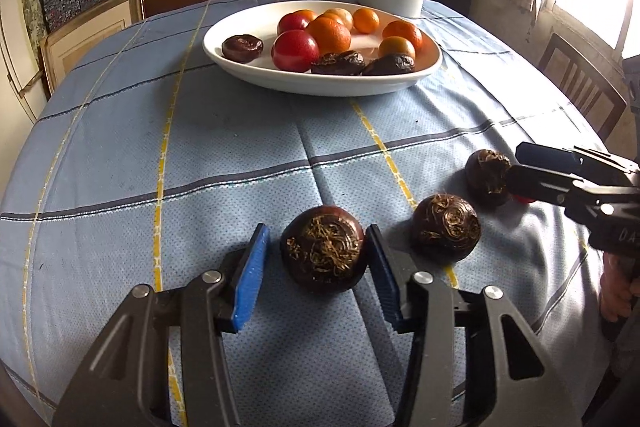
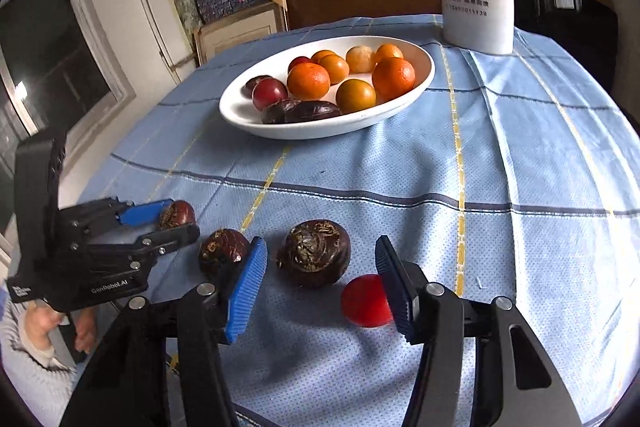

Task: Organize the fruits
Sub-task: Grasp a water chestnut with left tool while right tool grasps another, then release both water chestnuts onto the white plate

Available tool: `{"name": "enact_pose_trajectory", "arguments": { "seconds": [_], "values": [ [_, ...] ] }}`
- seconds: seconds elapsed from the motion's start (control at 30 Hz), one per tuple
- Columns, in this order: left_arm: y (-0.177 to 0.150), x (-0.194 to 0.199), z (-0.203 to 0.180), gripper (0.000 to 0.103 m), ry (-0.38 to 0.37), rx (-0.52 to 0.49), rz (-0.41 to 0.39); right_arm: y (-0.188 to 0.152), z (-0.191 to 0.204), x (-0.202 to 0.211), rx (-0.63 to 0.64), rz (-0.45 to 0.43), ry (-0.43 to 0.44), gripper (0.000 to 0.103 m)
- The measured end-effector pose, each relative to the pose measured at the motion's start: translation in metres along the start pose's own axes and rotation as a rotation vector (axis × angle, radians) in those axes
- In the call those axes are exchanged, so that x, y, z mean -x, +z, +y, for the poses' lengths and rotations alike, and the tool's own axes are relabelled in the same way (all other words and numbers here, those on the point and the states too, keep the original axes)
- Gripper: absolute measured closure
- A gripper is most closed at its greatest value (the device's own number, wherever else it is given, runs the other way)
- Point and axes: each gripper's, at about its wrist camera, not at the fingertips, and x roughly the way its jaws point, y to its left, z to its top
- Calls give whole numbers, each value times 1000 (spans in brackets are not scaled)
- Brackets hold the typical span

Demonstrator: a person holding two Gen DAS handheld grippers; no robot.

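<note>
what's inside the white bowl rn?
White bowl holds oranges, red fruits and dark water chestnuts. A pale round fruit sits at the back. Anything beneath the pile is hidden.

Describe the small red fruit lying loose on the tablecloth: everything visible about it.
The small round red fruit looks smooth and faintly glossy, tomato-like. It rests on the blue checked tablecloth, outside the white oval bowl, beside the right tool's right-hand blue pad, which hides its edge; contact unclear.

Left gripper (image 1: 316, 251) low over worktop, jaws spread wide. Right gripper (image 2: 320, 267) likewise low, jaws wide apart, level with left.
</note>
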Motion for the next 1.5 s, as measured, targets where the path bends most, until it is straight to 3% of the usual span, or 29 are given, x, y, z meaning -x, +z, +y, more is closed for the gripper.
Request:
{"name": "enact_pose_trajectory", "arguments": {
  "seconds": [0.23,0.3,0.33,0.57,0.83,1.03,1.27,1.37,1.5],
  "values": [
    [0,-1,-3,54,16,-18,3,-3,36,-15,247,56,-164,45],
    [0,-1,-3,54,15,-17,3,-2,37,-21,301,69,-207,47],
    [-1,-1,-3,54,14,-16,3,-1,34,-21,305,67,-206,52],
    [-2,4,-2,60,0,-15,-21,2,16,-8,204,21,-100,57],
    [1,7,-2,61,-8,-6,-41,8,-29,8,-55,-73,57,57],
    [-1,0,-5,60,5,-21,1,8,-44,7,-137,-80,72,57],
    [1,13,3,61,9,14,-47,8,-52,11,-178,-106,64,57],
    [18,19,10,61,6,42,-78,11,-51,18,-174,-147,50,57],
    [64,34,16,61,33,54,-156,35,-46,23,-156,-169,51,57]
  ]
}}
